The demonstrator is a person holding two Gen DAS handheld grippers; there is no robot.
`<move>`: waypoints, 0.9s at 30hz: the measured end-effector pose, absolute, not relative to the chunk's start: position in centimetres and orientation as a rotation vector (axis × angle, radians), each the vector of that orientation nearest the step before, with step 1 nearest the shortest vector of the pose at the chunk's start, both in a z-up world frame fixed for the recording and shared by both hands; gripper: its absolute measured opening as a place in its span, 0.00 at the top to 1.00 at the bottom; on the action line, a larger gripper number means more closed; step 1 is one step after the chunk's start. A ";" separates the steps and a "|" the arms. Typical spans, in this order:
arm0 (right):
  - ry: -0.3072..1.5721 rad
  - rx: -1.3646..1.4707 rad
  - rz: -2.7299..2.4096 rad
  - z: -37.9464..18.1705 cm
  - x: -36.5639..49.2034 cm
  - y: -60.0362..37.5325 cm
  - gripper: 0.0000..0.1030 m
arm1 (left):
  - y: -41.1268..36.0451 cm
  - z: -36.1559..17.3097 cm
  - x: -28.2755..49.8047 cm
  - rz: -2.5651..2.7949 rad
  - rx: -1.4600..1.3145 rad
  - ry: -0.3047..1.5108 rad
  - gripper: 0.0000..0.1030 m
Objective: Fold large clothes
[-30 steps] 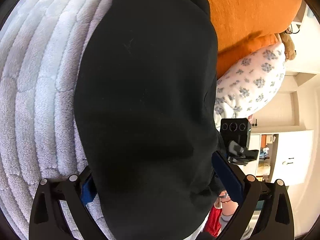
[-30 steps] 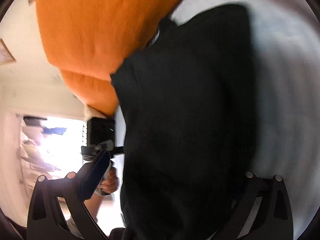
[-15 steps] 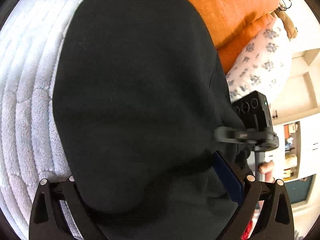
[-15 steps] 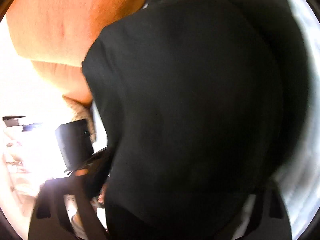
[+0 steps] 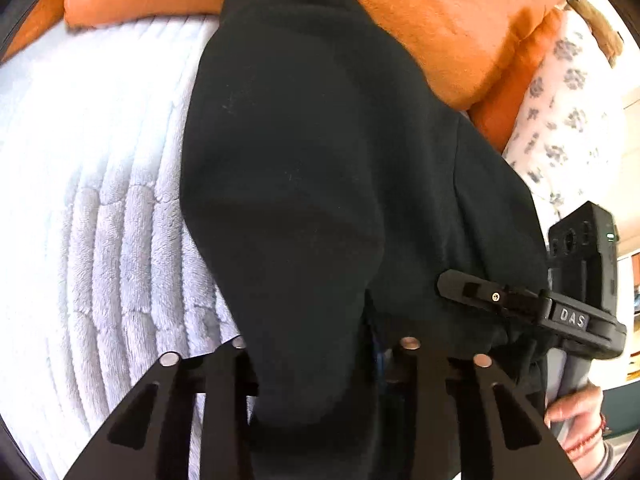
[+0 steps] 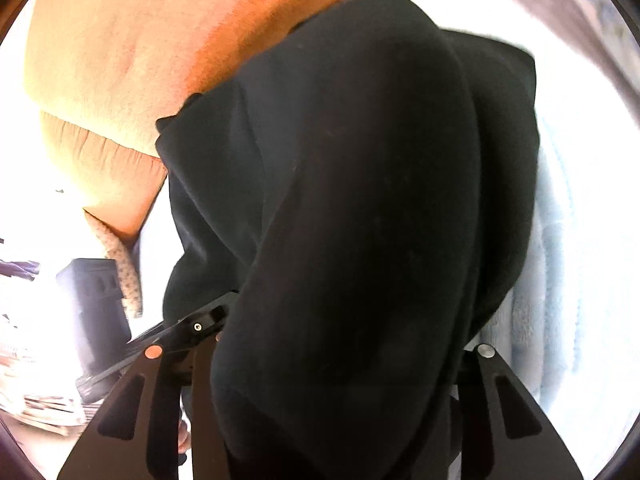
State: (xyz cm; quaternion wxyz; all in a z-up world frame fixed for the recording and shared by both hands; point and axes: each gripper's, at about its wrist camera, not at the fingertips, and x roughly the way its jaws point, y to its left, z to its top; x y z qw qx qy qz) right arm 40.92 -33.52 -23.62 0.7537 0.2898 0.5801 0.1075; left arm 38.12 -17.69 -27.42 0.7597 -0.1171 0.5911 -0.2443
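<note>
Black garment [image 5: 304, 168] everywhere, basically. It's a big dark sweatshirt-type thing lying on a pale fluffy ribbed blanket [image 5: 104, 208] on a bed, with its far end up against an orange pillow [image 5: 432, 12].

Left wrist view: the left claw [image 5: 324, 354] has a thick bunch of the black fabric running down between its two fingers, and the jaws are closing in on it. Can't tell whether the pads are actually squeezing the cloth, because the fabric covers the inner faces. This view also shows stuff the other one doesn't: the ribbed pattern of the blanket nice and sharp, a white pillow with a blue flower print [image 5: 568, 120] just beside the orange one, and the right claw [image 5: 480, 300] coming in from the right edge with one finger against the garment's edge. A hand [image 5: 576, 412] holds that claw low at the right.

Right wrist view: way overexposed on the left side, so the room there is a white blur. The right claw [image 6: 320, 350] straddles another fold of the garment, jaws closing too, cloth between them, grip hidden again. You can see the left claw [image 6: 200, 324] poking in from the left next to the fabric. The blanket [image 6: 580, 240] is just a washed-out pale patch here.
</note>
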 end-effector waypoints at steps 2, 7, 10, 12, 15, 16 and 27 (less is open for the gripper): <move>1.246 0.621 0.250 -22.6 40.7 -32.9 0.64 | -17.6 -27.1 38.2 -0.530 -0.275 1.301 0.70; 1.229 0.577 0.281 -20.6 40.2 -31.7 0.67 | -16.0 -25.2 37.5 -0.524 -0.241 1.282 0.73; 1.241 0.592 0.289 -20.4 39.9 -31.6 0.67 | -15.5 -24.3 37.1 -0.536 -0.237 1.302 0.73; 1.249 0.605 0.301 -20.3 39.3 -31.3 0.67 | -13.8 -23.8 37.1 -0.541 -0.257 1.320 0.73; 1.248 0.592 0.324 -19.4 39.1 -29.7 0.67 | -11.9 -22.0 36.1 -0.529 -0.245 1.302 0.73; 1.244 0.585 0.334 -19.1 39.2 -29.0 0.67 | -11.1 -21.3 35.7 -0.524 -0.239 1.291 0.73; 1.267 0.413 0.569 -14.8 37.1 -13.5 0.67 | 6.6 -15.4 28.6 -0.307 -0.275 1.205 0.73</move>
